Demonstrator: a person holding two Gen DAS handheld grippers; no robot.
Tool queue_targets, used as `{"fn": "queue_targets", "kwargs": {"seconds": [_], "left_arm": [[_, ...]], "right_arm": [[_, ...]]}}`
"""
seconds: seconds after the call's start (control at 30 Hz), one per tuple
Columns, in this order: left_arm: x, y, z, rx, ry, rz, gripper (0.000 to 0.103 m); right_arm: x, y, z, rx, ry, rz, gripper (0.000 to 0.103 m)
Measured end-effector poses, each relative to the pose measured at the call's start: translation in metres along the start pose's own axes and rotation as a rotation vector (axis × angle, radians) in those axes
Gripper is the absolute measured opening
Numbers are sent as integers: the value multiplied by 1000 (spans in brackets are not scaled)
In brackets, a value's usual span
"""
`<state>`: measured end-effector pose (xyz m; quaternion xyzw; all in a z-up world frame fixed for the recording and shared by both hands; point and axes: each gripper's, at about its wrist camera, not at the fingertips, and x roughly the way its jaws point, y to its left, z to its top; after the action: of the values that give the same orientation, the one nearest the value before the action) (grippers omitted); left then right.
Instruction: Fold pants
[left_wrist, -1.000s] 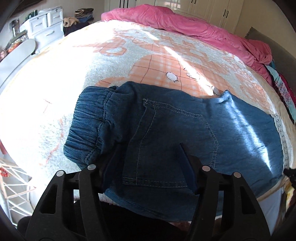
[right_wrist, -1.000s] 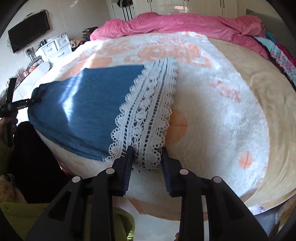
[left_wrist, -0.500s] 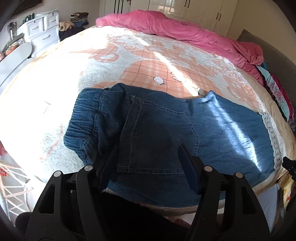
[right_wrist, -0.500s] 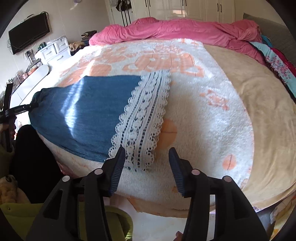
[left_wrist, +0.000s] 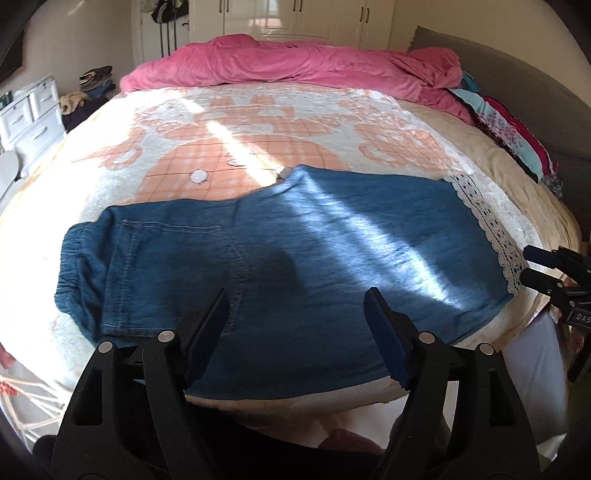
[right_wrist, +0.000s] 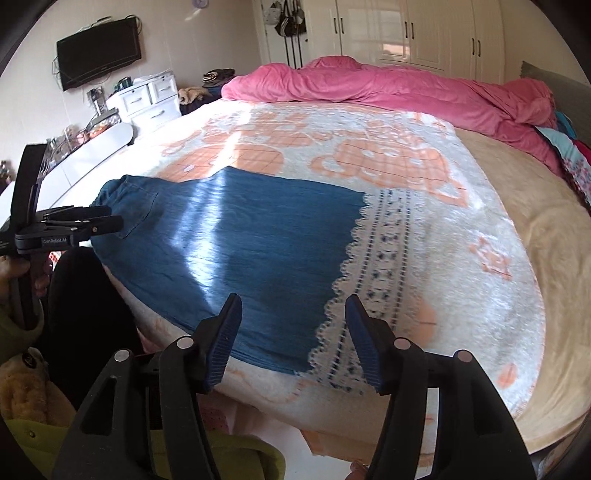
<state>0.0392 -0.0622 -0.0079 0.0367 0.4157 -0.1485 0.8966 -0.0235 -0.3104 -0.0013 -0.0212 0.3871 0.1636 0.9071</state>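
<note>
The blue denim pants (left_wrist: 295, 258) lie flat along the near edge of the bed (left_wrist: 258, 155), folded lengthwise so the two legs sit one on the other. The elastic waistband (left_wrist: 70, 266) is at the left end in the left wrist view, with a stitched back pocket (left_wrist: 166, 273) facing up just beside it. The white lace hem (left_wrist: 484, 221) marks the other end, near the right corner of the bed. Bands of sunlight cross the middle of the fabric.

The left tool (left_wrist: 295, 325) hangs over the seat of the pants, close to the near edge. Its jaws are opening and already stand well apart; the pads press on nothing, and the denim lies below them rather than between them. The right tool (right_wrist: 293, 332) hangs over the leg end, where denim meets lace. Its jaws are opening too, and the cloth lies under them, not gripped. In the left wrist view the right tool shows at the far right edge, just beyond the lace hem.

The bed is covered by a fuzzy white blanket (right_wrist: 480, 229) with an orange checked pattern. A pink duvet (left_wrist: 295, 66) is bunched along the far side. A white chest of drawers (right_wrist: 147, 99) and a wall television (right_wrist: 98, 51) stand off to the left. A yellow-green sleeve (right_wrist: 22, 332) shows at the lower left of the right wrist view
</note>
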Motion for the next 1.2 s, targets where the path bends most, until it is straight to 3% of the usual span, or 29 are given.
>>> {"fn": "queue_targets", "kwargs": {"seconds": [0.13, 0.4, 0.5, 0.57, 0.7, 1.07, 1.13, 1.2], "left_arm": [[19, -29, 3, 65, 26, -14, 69], [50, -56, 26, 95, 33, -102, 73], [76, -59, 24, 106, 77, -43, 73], [84, -53, 17, 108, 87, -19, 77], [78, -46, 4, 120, 42, 1, 84], [35, -36, -1, 83, -25, -1, 84], [27, -37, 1, 84, -42, 0, 86], [21, -41, 3, 87, -55, -6, 86]], "right_arm": [[17, 15, 4, -23, 15, 18, 57], [39, 24, 7, -41, 46, -12, 57], [49, 12, -2, -5, 108, -61, 57], [48, 5, -10, 21, 105, -40, 57], [44, 3, -16, 30, 90, -21, 57], [8, -7, -13, 71, 21, -17, 63], [1, -13, -14, 89, 5, -33, 72], [-5, -18, -15, 102, -9, -38, 73]]}}
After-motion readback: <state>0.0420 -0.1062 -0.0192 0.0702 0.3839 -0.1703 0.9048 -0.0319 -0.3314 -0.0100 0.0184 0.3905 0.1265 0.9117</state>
